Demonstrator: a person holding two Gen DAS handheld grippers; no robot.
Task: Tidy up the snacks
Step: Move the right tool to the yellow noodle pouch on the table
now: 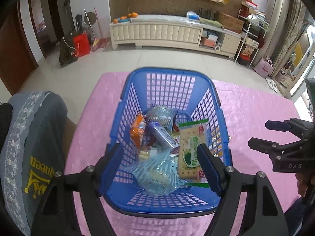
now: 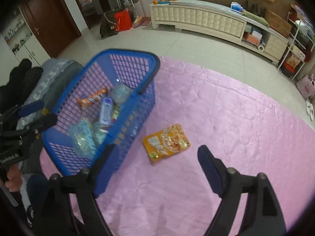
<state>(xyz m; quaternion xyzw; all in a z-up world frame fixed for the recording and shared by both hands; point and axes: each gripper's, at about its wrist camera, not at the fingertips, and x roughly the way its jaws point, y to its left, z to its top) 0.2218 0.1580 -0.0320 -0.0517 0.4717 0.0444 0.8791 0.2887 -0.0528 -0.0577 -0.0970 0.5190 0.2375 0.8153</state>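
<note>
The left gripper (image 1: 157,157) stands with its jaws wide apart and nothing pinched, poised over the near end of the blue basket (image 1: 169,202), one finger outside the near left wall and the other above the cracker packet (image 1: 192,149); only this view looks straight down into the basket, showing that green-and-white packet on the right, an orange bag (image 1: 137,130) on the left, a purple packet (image 1: 161,135) between them and clear blue-striped bags (image 1: 157,175) nearest; the right gripper (image 2: 155,157) is likewise spread wide and empty, set to the right of the basket, its left finger just beside the basket's near corner; only its view shows the orange snack pack (image 2: 167,141) lying flat on the cloth, just right of the basket and apart from it; all rests on a pink tablecloth (image 2: 226,118); a grey cushion (image 1: 35,137) with yellow lettering lies at the left edge; beyond are a pale tiled floor (image 1: 137,59), a long cream cabinet (image 1: 157,31) with oranges (image 1: 128,16) at its left end, a red bag (image 1: 81,44) and a dark wooden door (image 2: 49,17).
</note>
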